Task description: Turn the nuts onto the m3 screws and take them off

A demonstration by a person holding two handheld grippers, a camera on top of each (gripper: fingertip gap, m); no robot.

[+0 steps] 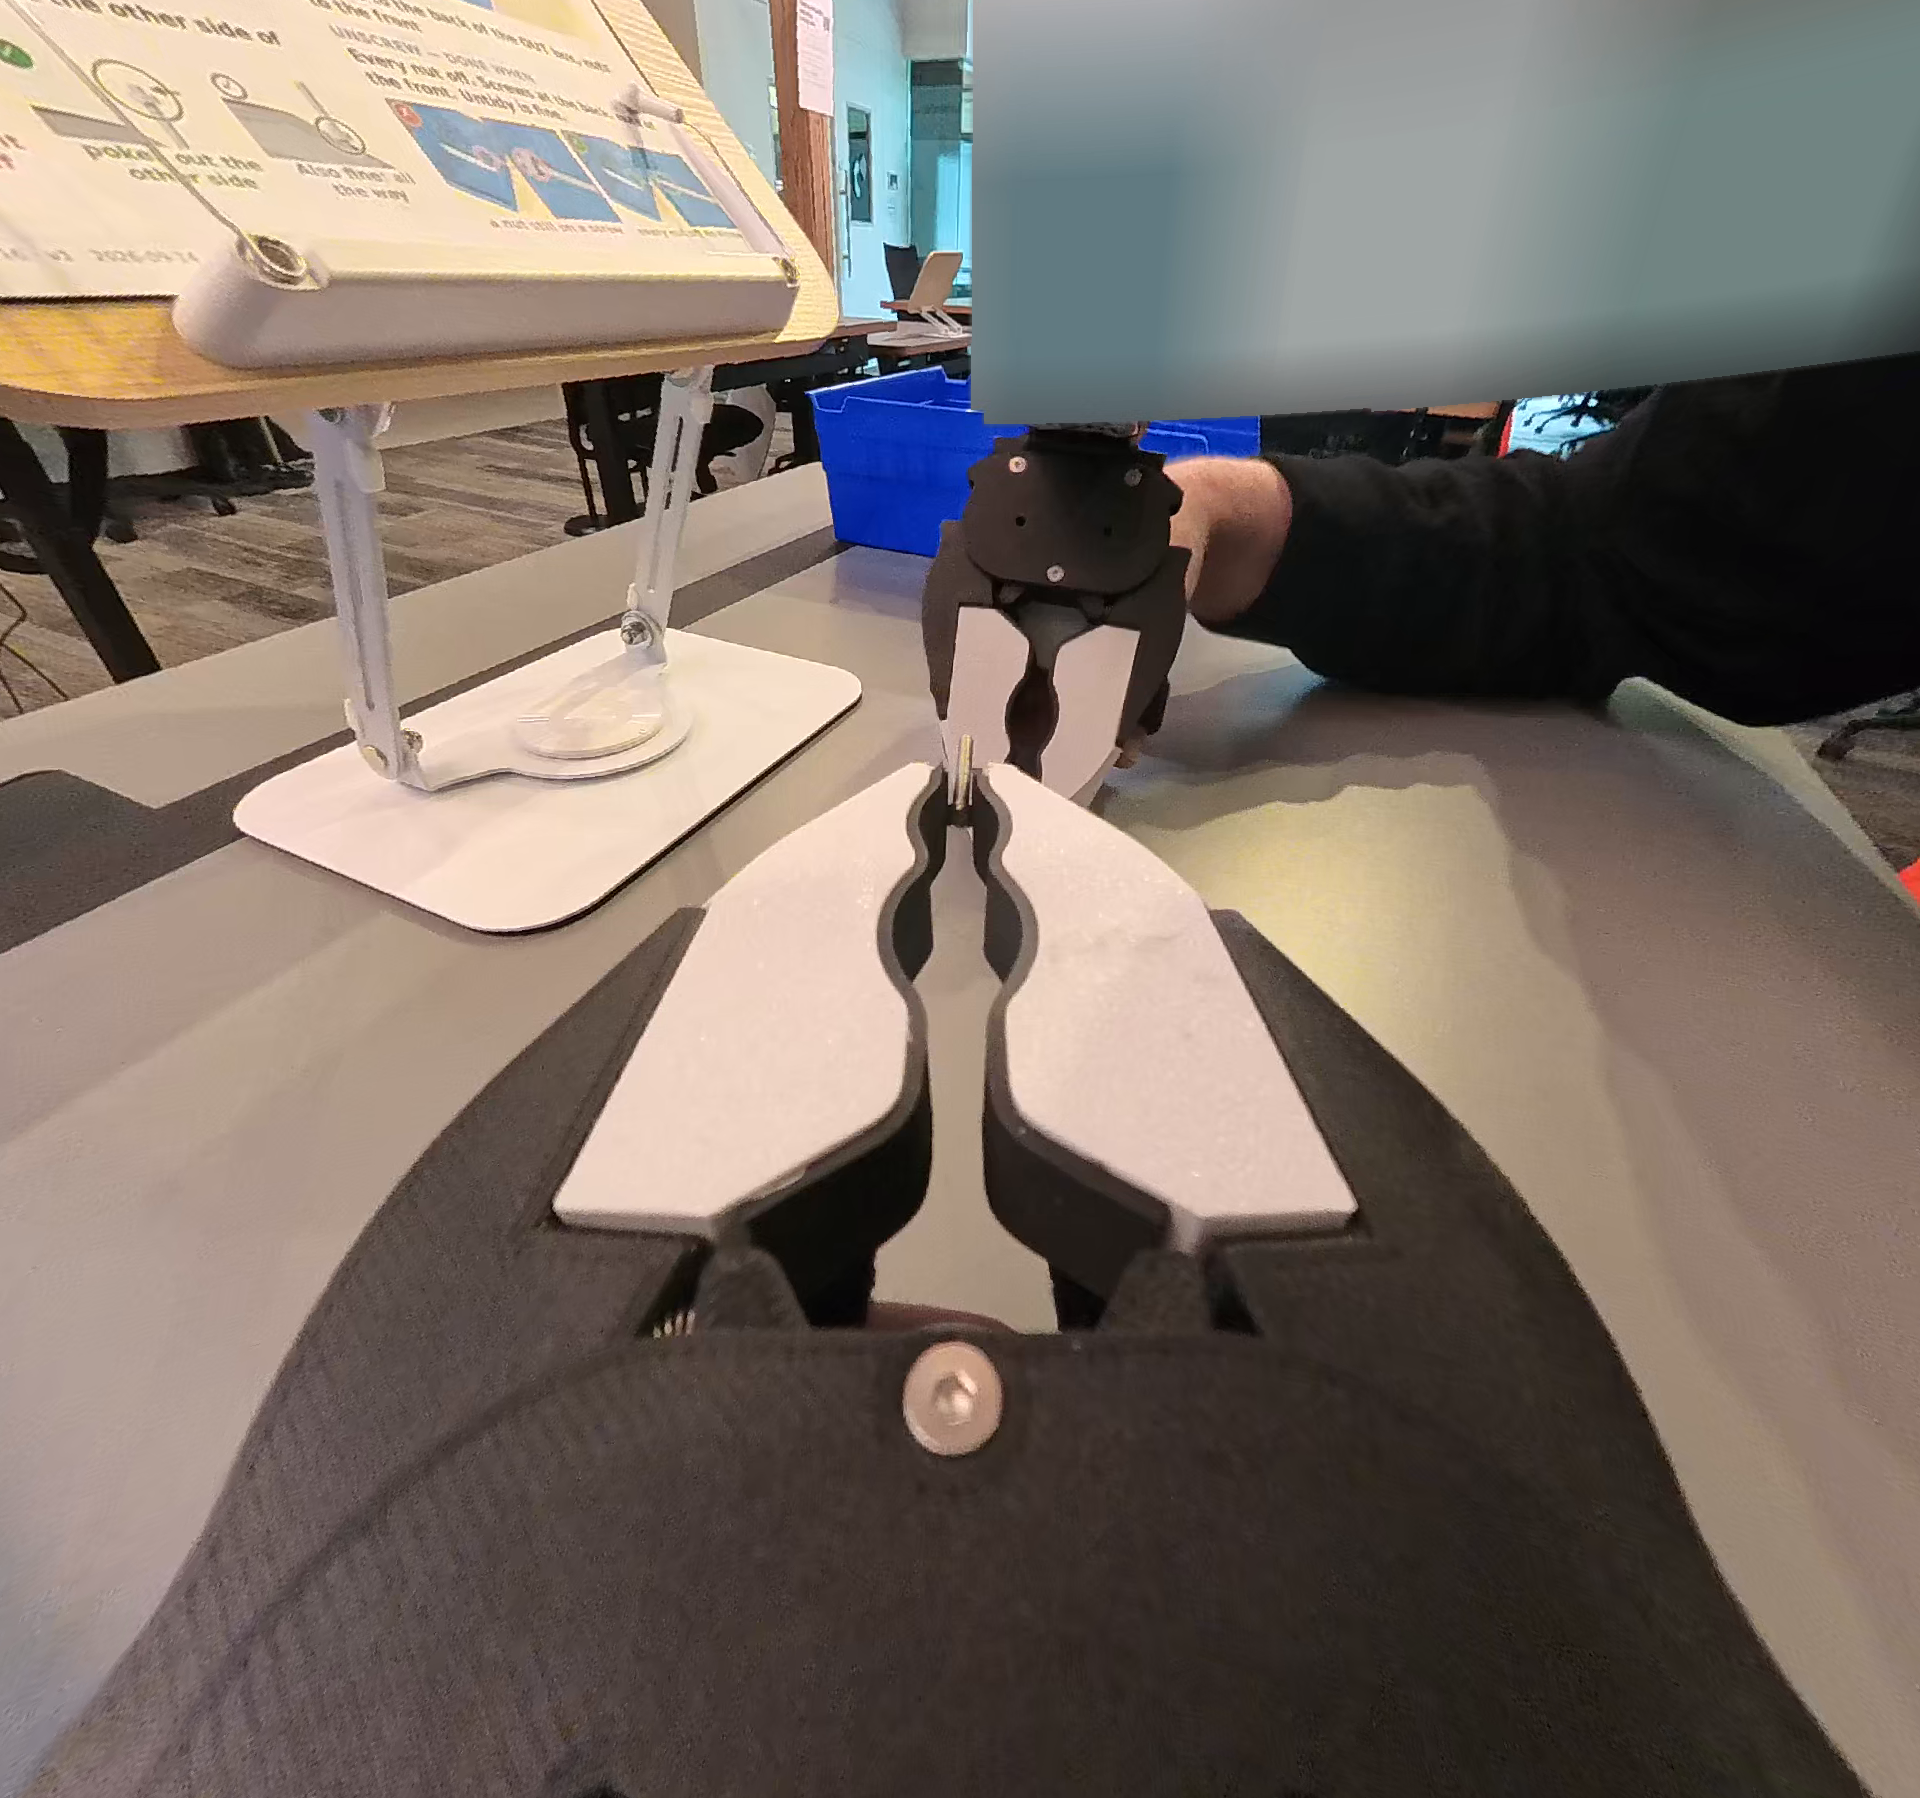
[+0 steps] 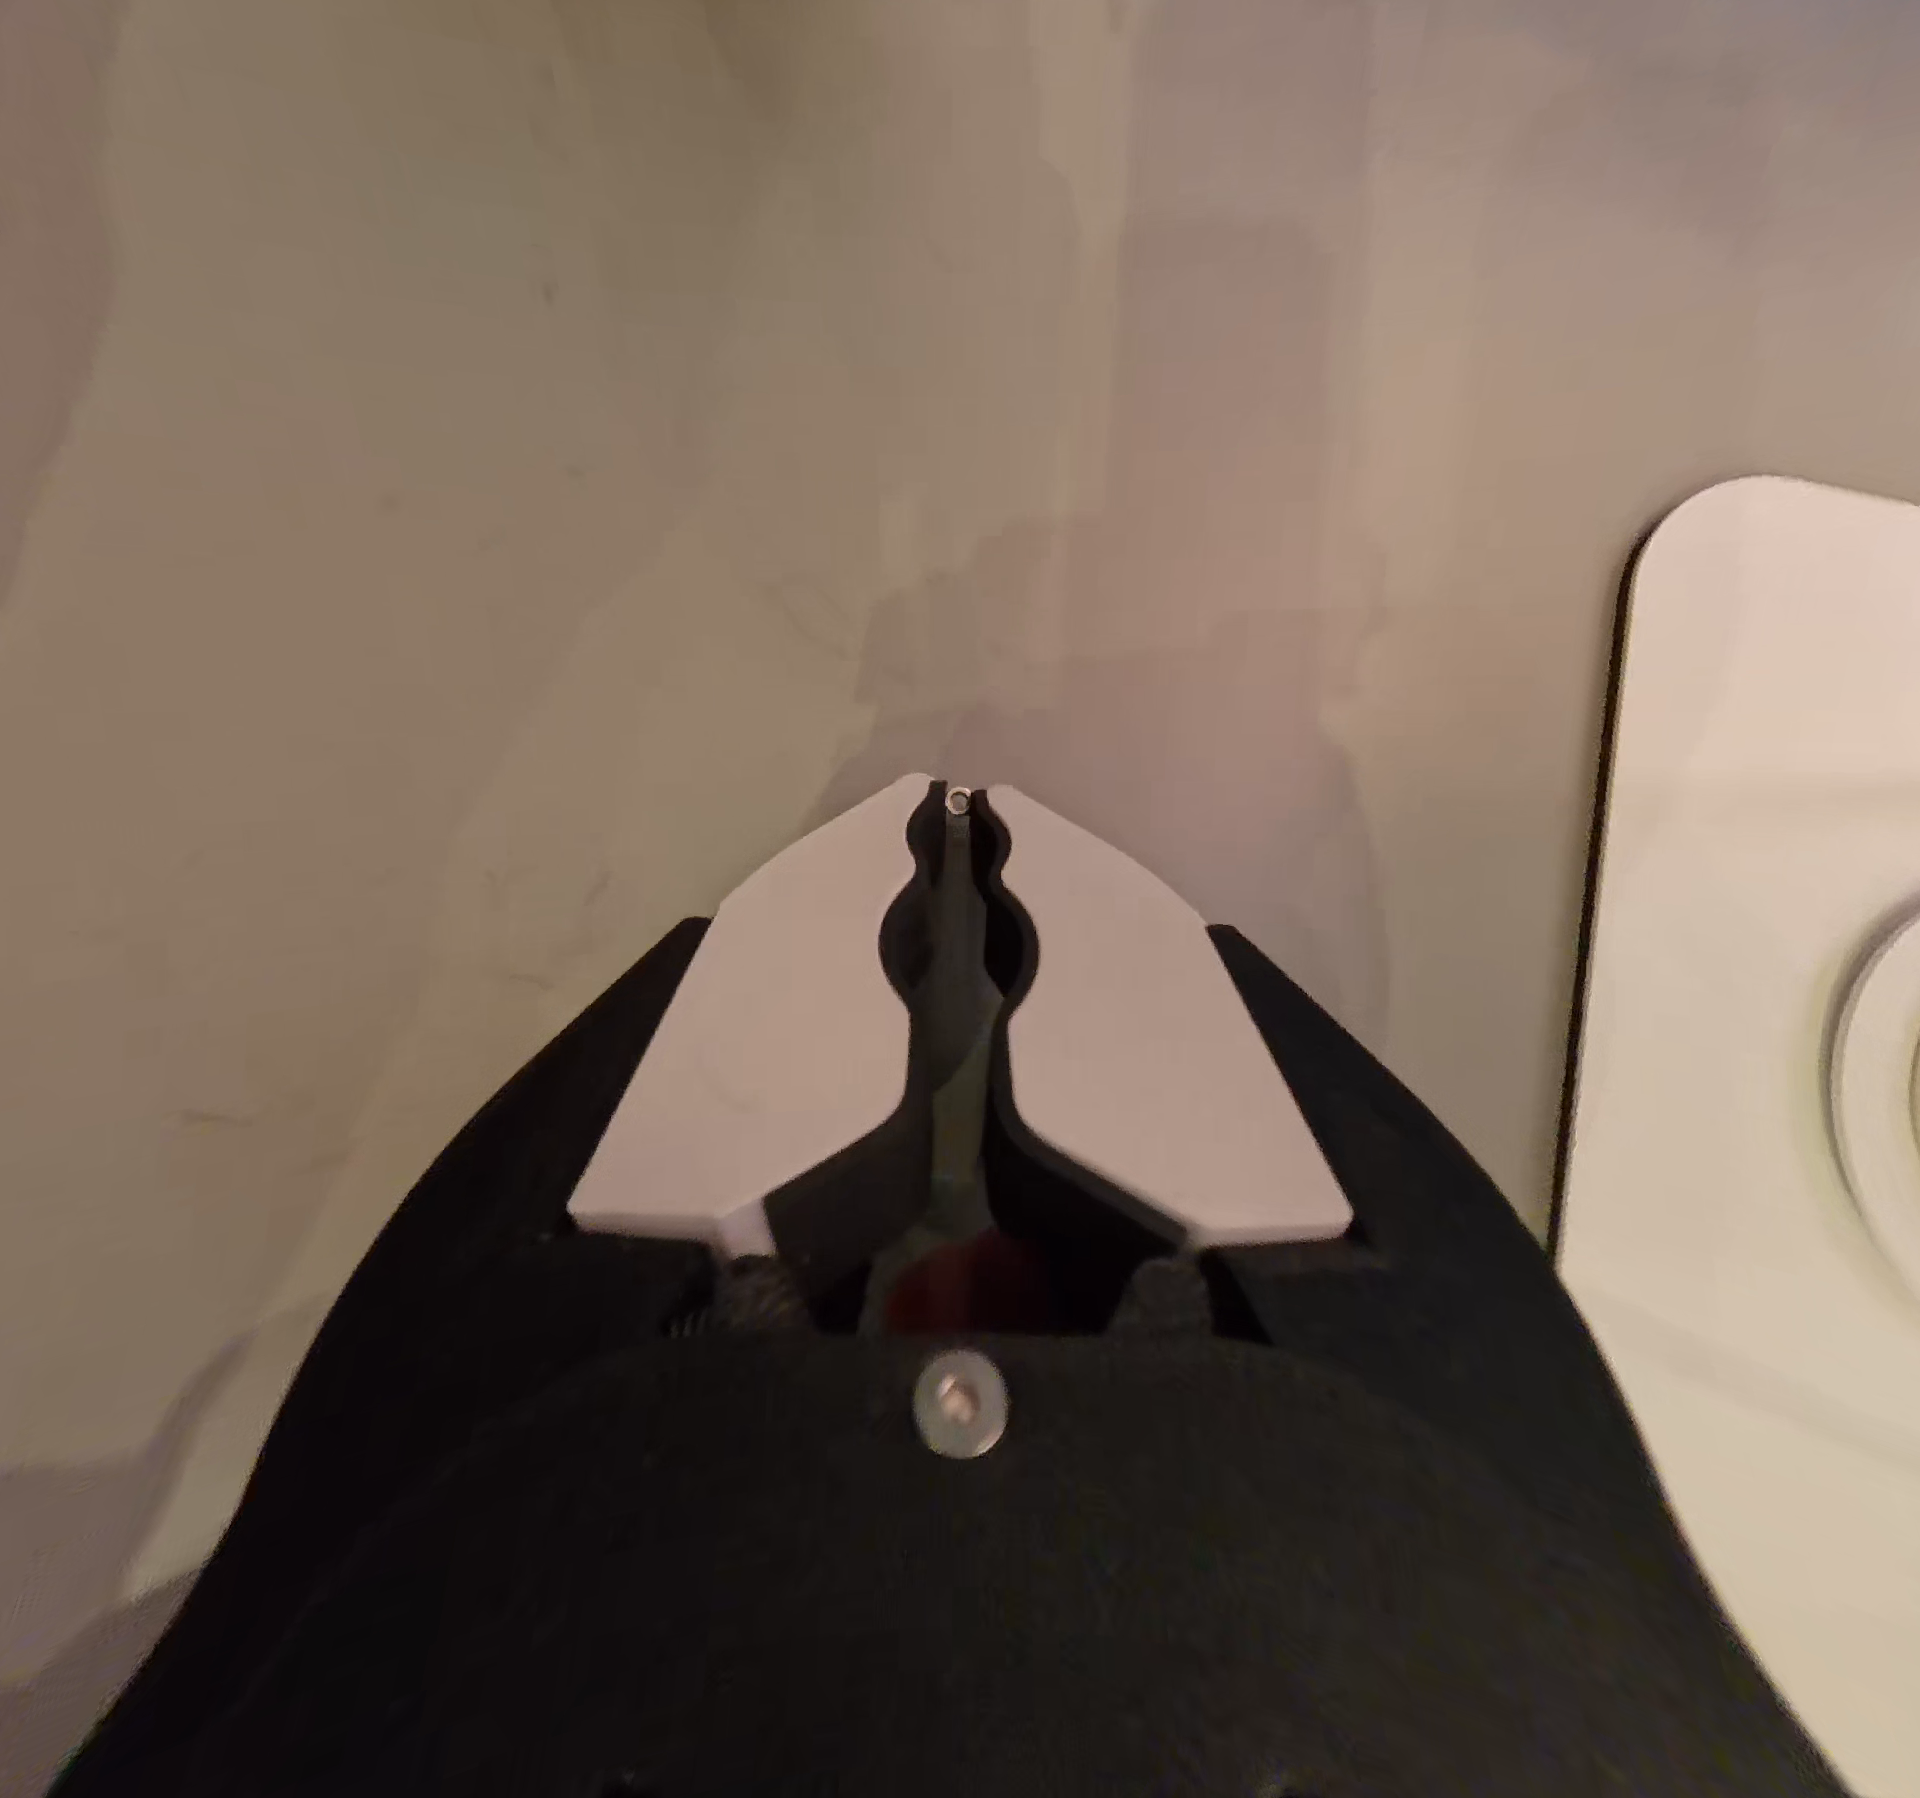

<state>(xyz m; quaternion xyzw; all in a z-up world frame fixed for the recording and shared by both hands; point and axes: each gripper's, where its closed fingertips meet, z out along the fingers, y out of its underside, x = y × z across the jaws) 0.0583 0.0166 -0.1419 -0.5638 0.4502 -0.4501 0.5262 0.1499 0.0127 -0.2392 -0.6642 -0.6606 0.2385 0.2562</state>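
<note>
In the left wrist view my left gripper (image 1: 962,784) is shut on a small metal nut (image 1: 963,774), held edge-on at the fingertips above the grey table (image 1: 1403,969). My right gripper (image 1: 1023,772) stands just behind it, pointing down at the table, with a person's hand on it. In the right wrist view my right gripper (image 2: 957,792) is shut on a small screw (image 2: 957,799). The screw shows end-on as a tiny silver ring at the tips. The left gripper does not show in this view.
A white document stand with an instruction sheet (image 1: 436,138) stands at the left; its flat base (image 1: 551,813) also shows in the right wrist view (image 2: 1766,917). A blue bin (image 1: 894,470) sits at the back. A black sleeve (image 1: 1558,553) lies across the table at the right. My right fingertips sit around 15 cm from my left ones.
</note>
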